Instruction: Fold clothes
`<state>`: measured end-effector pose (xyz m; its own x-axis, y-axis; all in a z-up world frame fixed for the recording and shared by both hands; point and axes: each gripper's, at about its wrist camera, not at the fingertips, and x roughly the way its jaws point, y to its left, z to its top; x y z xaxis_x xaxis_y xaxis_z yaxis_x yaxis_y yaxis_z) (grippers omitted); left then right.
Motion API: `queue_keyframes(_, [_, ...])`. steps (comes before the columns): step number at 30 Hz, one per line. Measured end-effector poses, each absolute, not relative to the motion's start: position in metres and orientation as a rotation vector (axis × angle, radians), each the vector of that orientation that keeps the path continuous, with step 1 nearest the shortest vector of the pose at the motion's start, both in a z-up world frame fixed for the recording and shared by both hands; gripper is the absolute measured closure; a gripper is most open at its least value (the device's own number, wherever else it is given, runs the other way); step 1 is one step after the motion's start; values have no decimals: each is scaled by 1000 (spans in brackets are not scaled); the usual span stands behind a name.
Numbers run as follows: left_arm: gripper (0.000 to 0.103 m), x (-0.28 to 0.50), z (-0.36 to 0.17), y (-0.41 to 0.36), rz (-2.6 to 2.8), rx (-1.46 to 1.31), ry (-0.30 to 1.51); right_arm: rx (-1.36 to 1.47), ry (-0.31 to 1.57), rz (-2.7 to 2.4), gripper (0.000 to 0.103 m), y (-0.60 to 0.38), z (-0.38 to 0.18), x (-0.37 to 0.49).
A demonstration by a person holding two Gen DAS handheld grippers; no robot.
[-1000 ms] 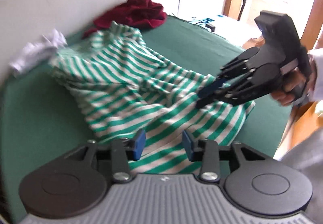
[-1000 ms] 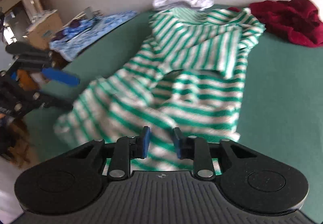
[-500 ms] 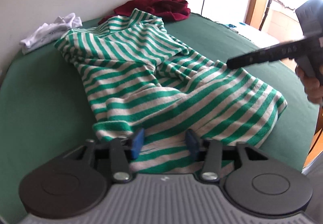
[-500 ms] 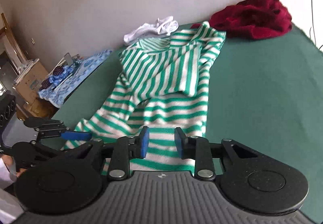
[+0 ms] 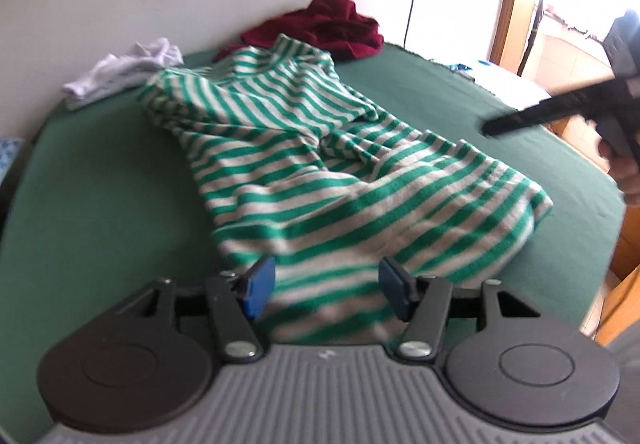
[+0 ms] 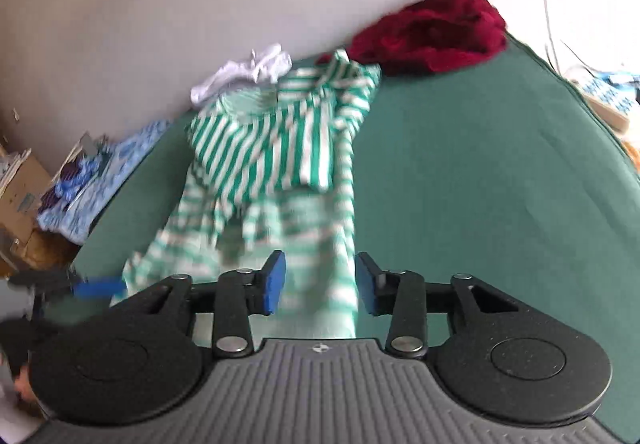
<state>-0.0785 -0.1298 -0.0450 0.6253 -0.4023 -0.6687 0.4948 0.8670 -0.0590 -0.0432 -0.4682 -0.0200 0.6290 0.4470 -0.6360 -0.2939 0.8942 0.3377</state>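
Green cloth (image 6: pixel 480 164) lies bare right of striped shirt (image 5: pixel 320 172).

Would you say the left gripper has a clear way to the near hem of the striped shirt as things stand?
Probably yes: the left gripper, jaws opening and empty, sits right at the striped shirt hem, with nothing between on the green cover.

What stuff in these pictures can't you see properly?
- Striped shirt: its near hem is hidden behind the left claw in the left wrist view, and blurred in the right wrist view.
- Right claw: cut off by the left view's edge.
- Red garment: crumpled, so its type is unclear.
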Motion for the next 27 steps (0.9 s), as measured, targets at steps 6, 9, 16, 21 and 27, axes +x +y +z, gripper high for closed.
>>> queue_keyframes(6, [26, -109, -53, -115, -539, 80, 812, 127, 883, 416, 50, -464, -26, -105])
queue_keyframes(9, [26, -113, -61, -125, -508, 122, 813, 89, 869, 435, 49, -453, -35, -115])
queue_keyframes(16, [19, -111, -70, -135, -432, 77, 824, -24, 780, 473, 39, -438, -53, -116])
queue_keyframes(21, [19, -113, -72, -137, -398, 47, 797, -81, 667, 495, 40, -437, -63, -117])
queue_keyframes(27, [66, -121, -72, -145, -356, 89, 745, -123, 596, 582, 73, -439, -68, -117])
